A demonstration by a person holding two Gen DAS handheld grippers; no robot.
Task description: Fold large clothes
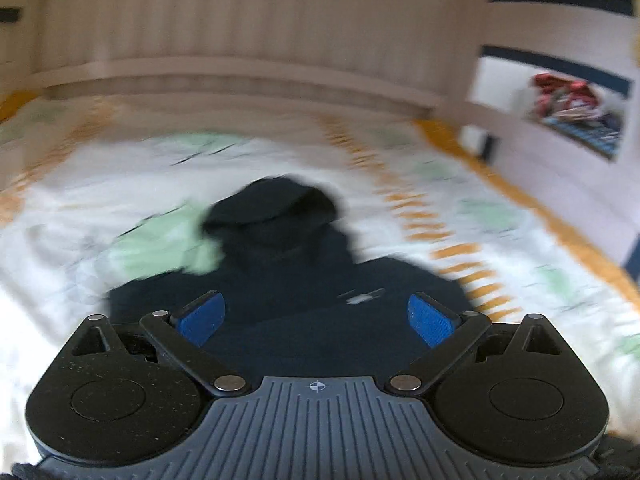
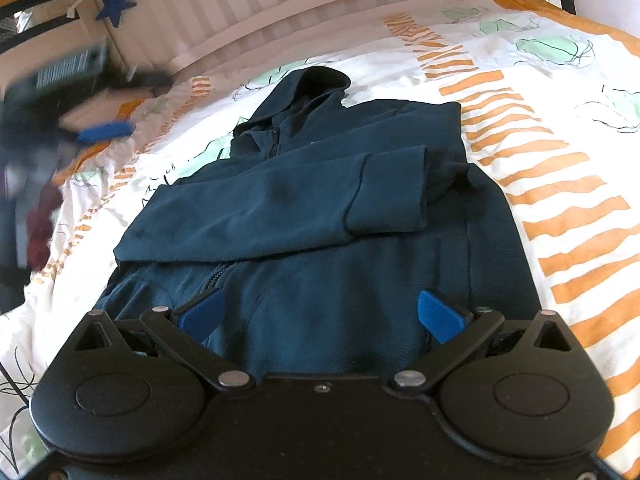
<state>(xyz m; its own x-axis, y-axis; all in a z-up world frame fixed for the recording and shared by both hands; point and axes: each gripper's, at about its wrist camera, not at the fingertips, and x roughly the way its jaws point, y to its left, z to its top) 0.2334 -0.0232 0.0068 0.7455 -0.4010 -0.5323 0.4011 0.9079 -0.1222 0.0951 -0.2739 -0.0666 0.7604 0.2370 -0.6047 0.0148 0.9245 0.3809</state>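
A dark navy hooded zip jacket [image 2: 320,216] lies flat on the bed, hood [image 2: 320,80] toward the headboard. One sleeve [image 2: 360,196] is folded across its chest. My right gripper [image 2: 320,316] is open and empty, just above the jacket's lower part. My left gripper [image 1: 316,316] is open and empty over the jacket [image 1: 288,280]; its view is blurred by motion. The left gripper also shows in the right wrist view [image 2: 104,130], blurred, at the far left above the bed's edge.
The bed cover [image 2: 540,160] is white with orange stripes and green shapes. A slatted pale headboard [image 2: 248,12] stands behind. A blue star [image 2: 116,4] hangs at the upper left. Shelves with items [image 1: 576,112] stand to the right of the bed.
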